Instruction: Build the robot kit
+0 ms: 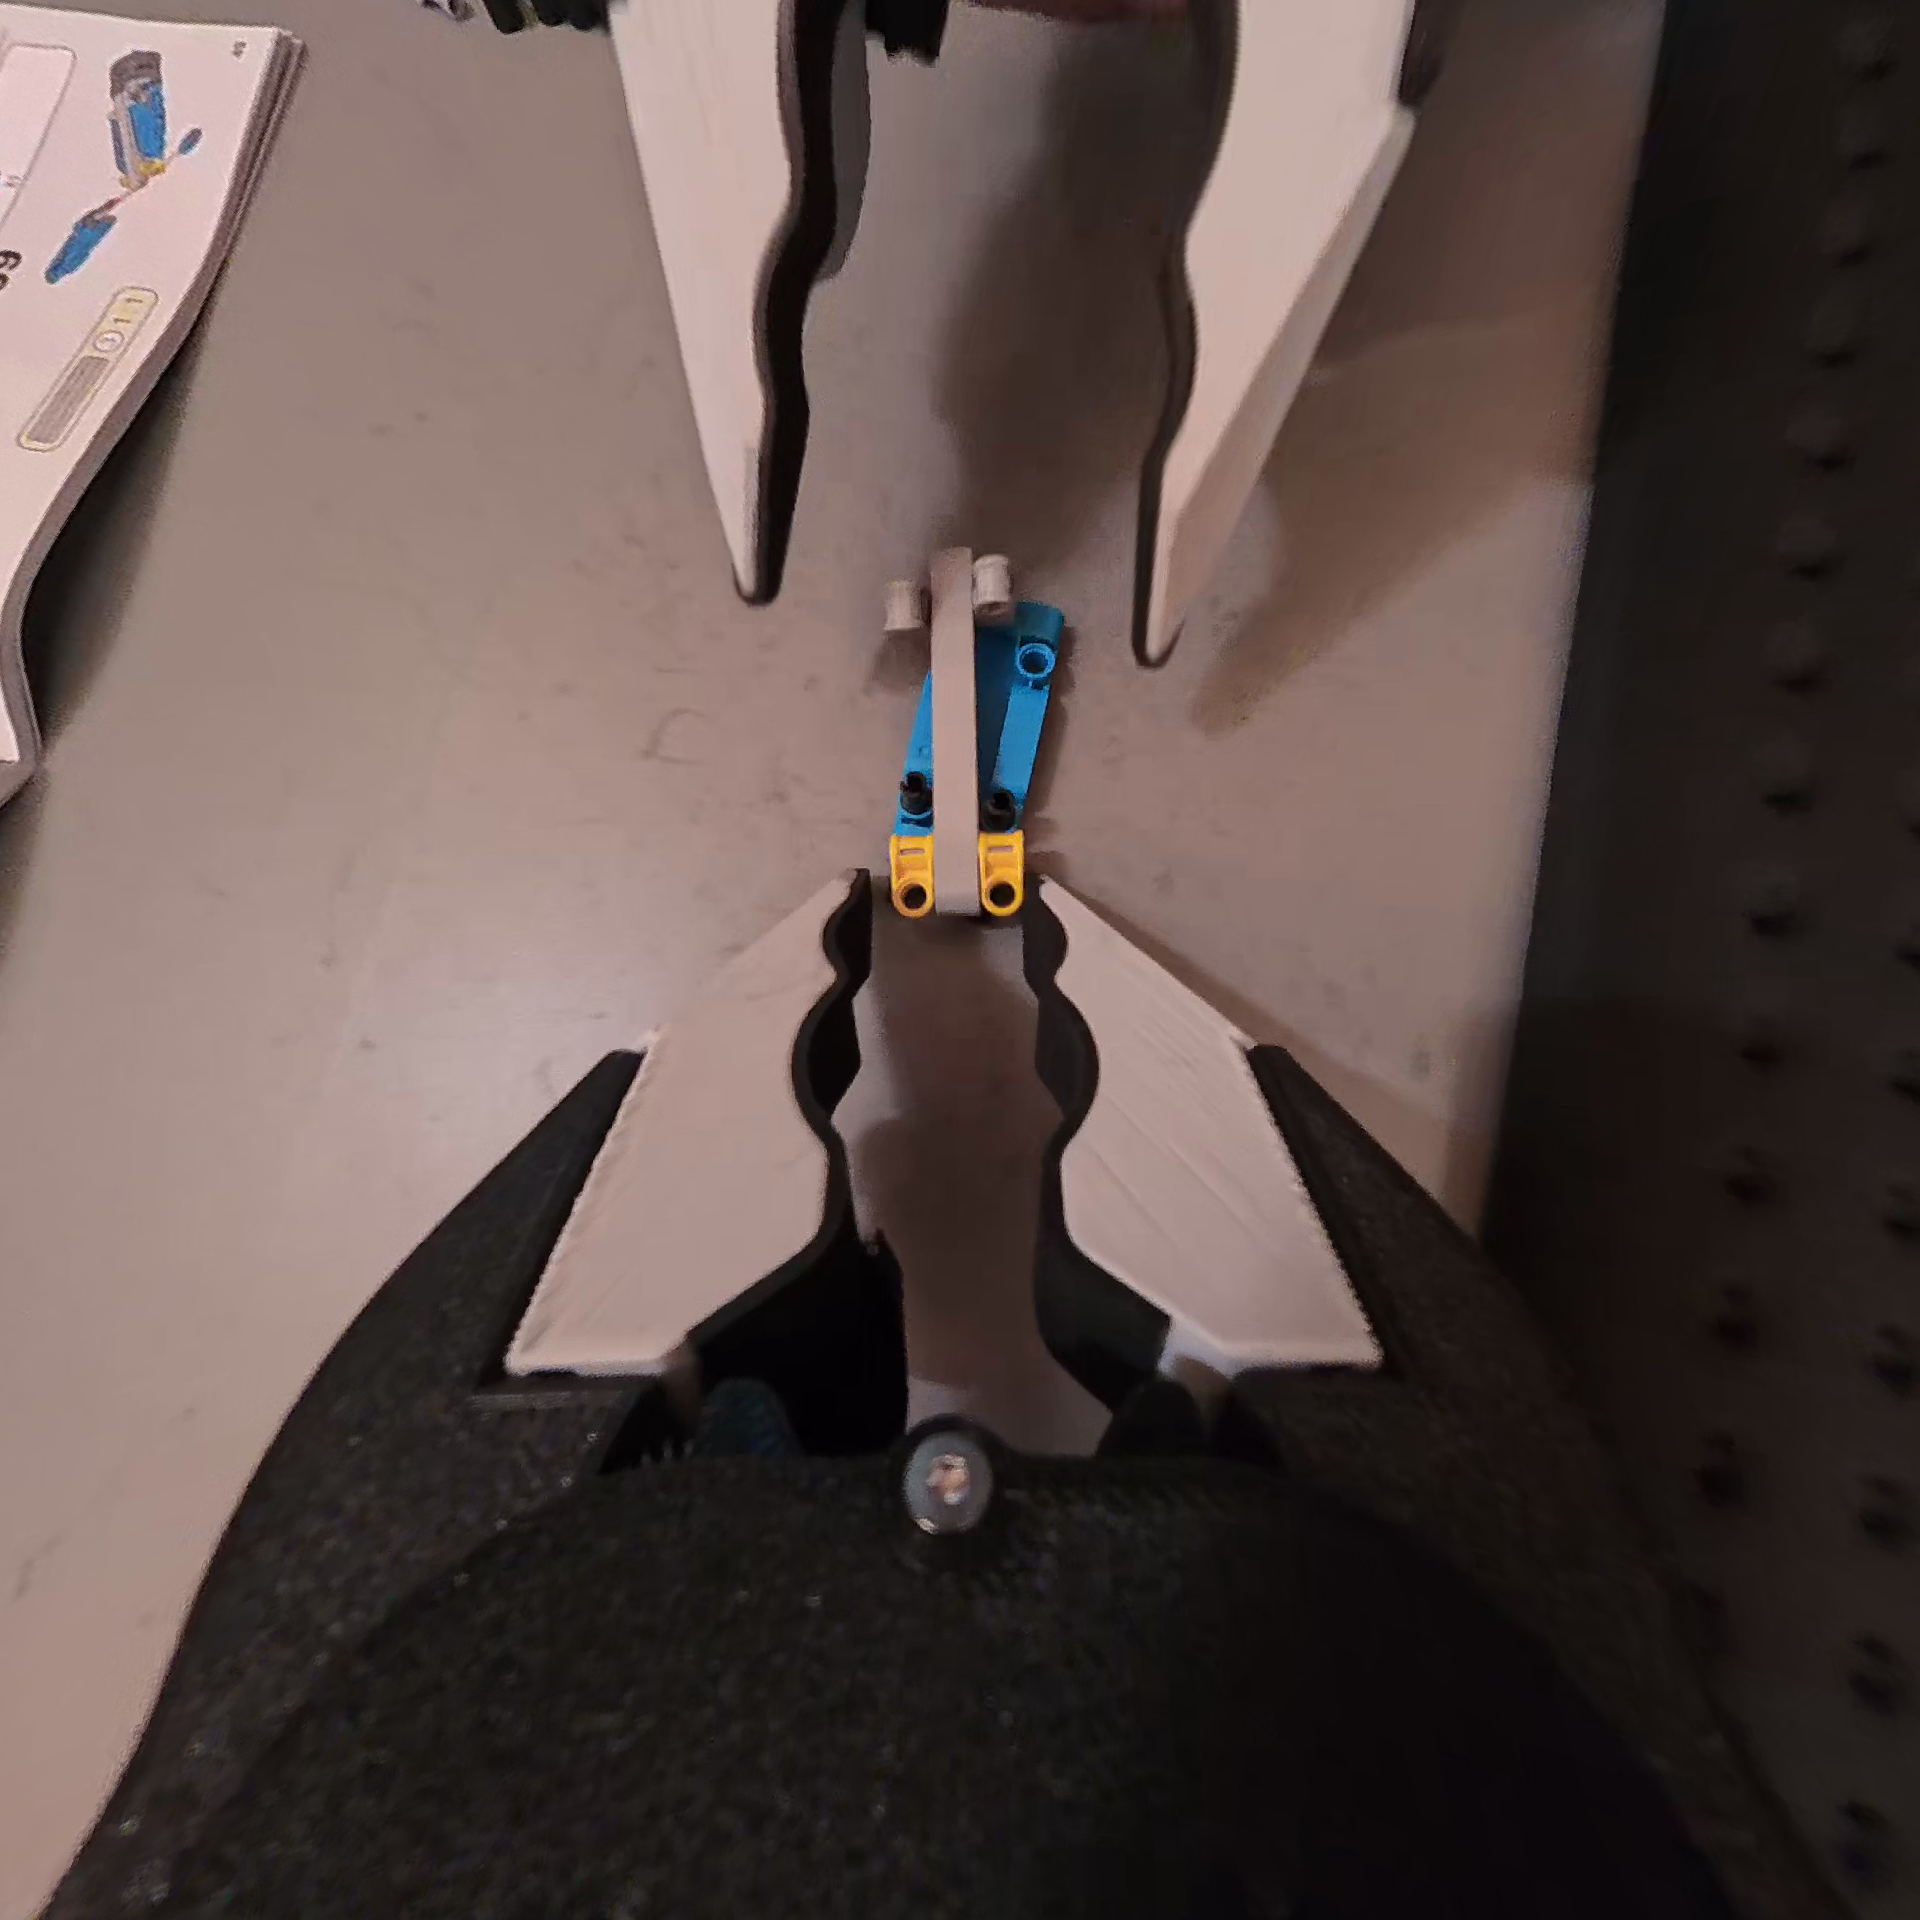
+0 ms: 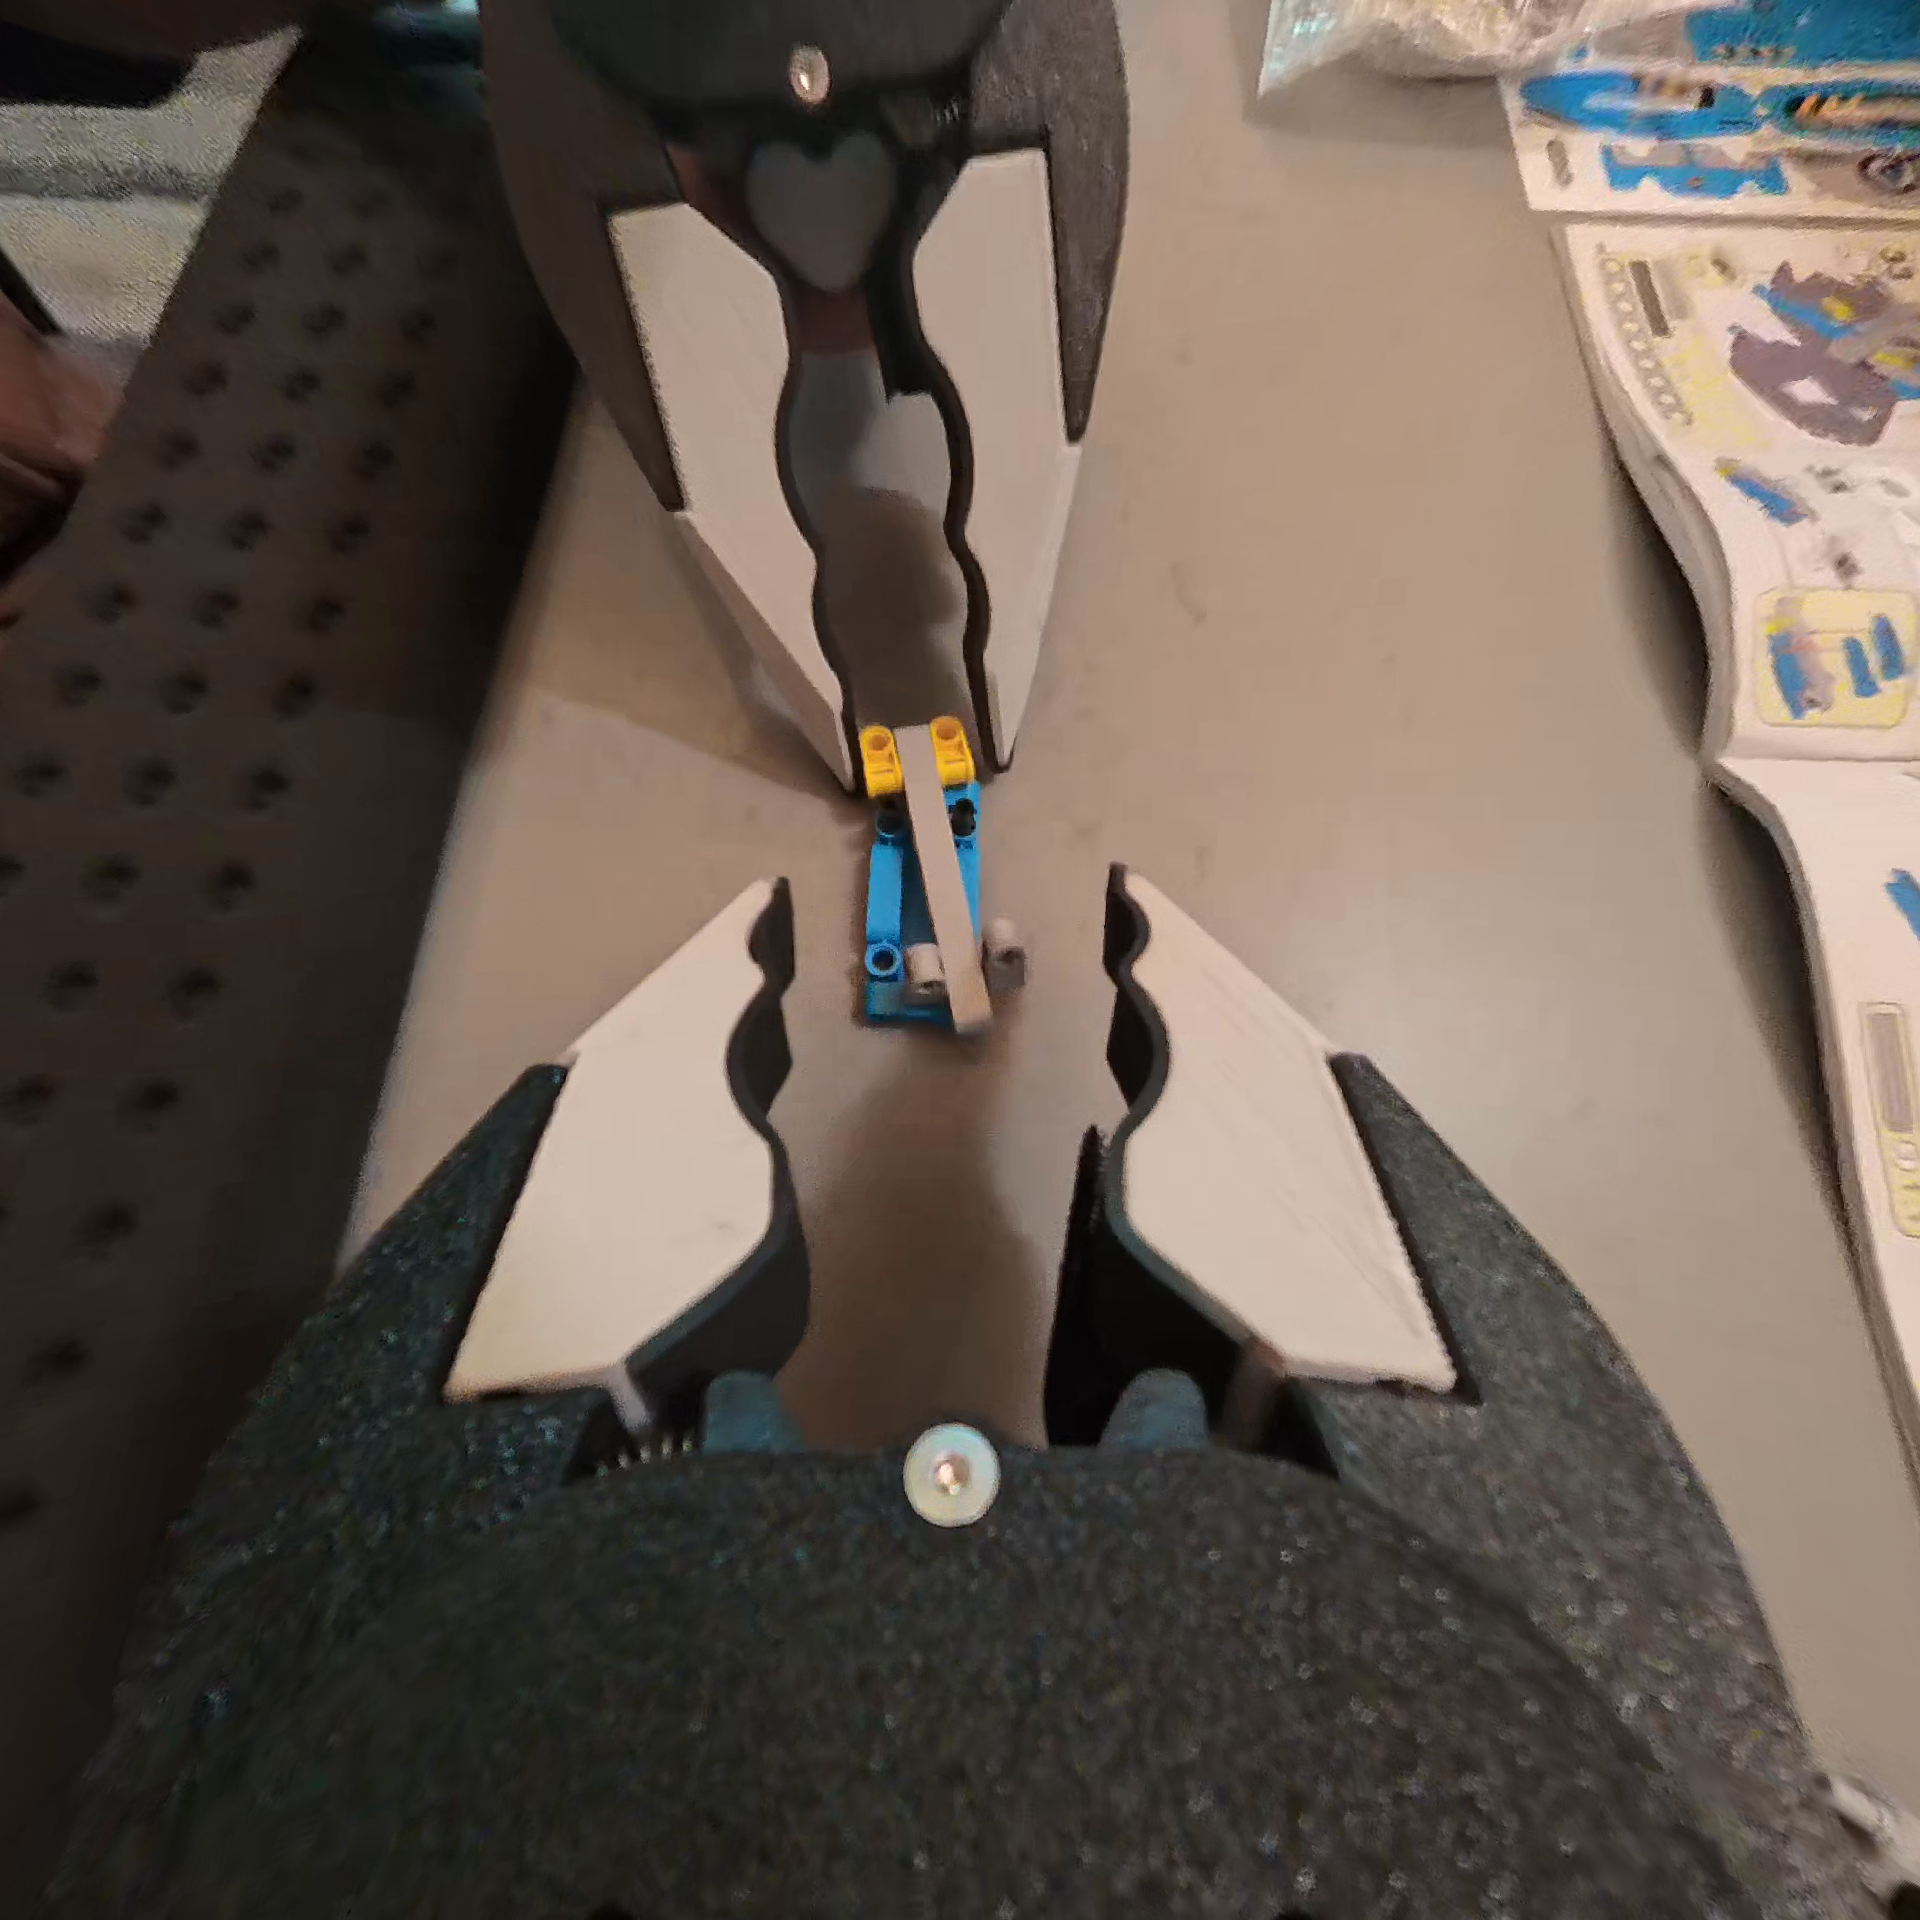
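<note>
A small brick assembly [image 1: 966, 743] lies on the grey table [image 1: 416, 727]. It is a blue panel with a curved grey beam across it, two yellow connectors at one end and two grey pins at the other. My left gripper [image 1: 951, 899] is closed in around the yellow end, with the fingertips against or almost against the connectors. My right gripper [image 1: 951, 623] faces it from the far side, open, its fingers either side of the grey-pin end without touching. The right wrist view shows the same: the assembly [image 2: 925, 894], the open right gripper [image 2: 945, 894] and the left gripper [image 2: 925, 774].
An open instruction booklet [image 1: 114, 260] lies at the table's left, also seen in the right wrist view [image 2: 1787, 520]. A clear bag of parts [image 2: 1403, 42] lies beyond it. A dark perforated surface [image 1: 1766, 935] borders the table, also in the right wrist view [image 2: 208, 727]. My right fingertips sit around 5 cm from my left ones.
</note>
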A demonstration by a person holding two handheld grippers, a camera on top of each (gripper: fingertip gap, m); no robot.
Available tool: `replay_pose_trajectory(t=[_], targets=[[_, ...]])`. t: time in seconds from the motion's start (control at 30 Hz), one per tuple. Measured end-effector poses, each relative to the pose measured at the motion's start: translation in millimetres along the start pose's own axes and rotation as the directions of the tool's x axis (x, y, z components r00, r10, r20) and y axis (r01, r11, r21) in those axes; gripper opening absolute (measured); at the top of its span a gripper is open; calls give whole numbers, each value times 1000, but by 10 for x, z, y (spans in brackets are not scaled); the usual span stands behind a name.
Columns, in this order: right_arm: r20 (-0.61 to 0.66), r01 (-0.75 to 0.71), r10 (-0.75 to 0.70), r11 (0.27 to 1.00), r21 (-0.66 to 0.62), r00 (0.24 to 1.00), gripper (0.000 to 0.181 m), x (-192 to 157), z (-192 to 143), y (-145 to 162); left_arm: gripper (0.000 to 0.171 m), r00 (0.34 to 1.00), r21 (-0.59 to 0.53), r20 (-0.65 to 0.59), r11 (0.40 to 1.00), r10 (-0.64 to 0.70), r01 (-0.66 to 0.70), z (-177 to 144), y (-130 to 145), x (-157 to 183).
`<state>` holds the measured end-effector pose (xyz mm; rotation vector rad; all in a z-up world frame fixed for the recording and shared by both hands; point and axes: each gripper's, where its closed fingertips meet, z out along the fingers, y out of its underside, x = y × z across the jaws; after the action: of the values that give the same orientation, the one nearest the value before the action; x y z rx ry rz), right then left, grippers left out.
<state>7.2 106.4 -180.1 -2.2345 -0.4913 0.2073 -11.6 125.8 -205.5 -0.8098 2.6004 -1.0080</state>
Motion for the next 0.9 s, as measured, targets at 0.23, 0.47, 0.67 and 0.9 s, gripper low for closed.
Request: replay_pose_trajectory(t=[0.23,0.47,0.67,0.9], targets=[[15,-27,30,987,-158,999,41,-48,283,126,32,998,30,-27,998,-51,52,-2,14,-30],[-39,-85,79,981,-175,996,25,-21,284,119,38,975,73,14,973,-222,221,-134,37,-262],[3,-137,138,985,-109,990,24,-3,198,64,41,939,171,-98,924,-330,343,-310,43,-96],[133,-298,274,930,218,953,24,20,-96,-543,43,926,419,-135,826,-354,377,-402,-444,-77]])
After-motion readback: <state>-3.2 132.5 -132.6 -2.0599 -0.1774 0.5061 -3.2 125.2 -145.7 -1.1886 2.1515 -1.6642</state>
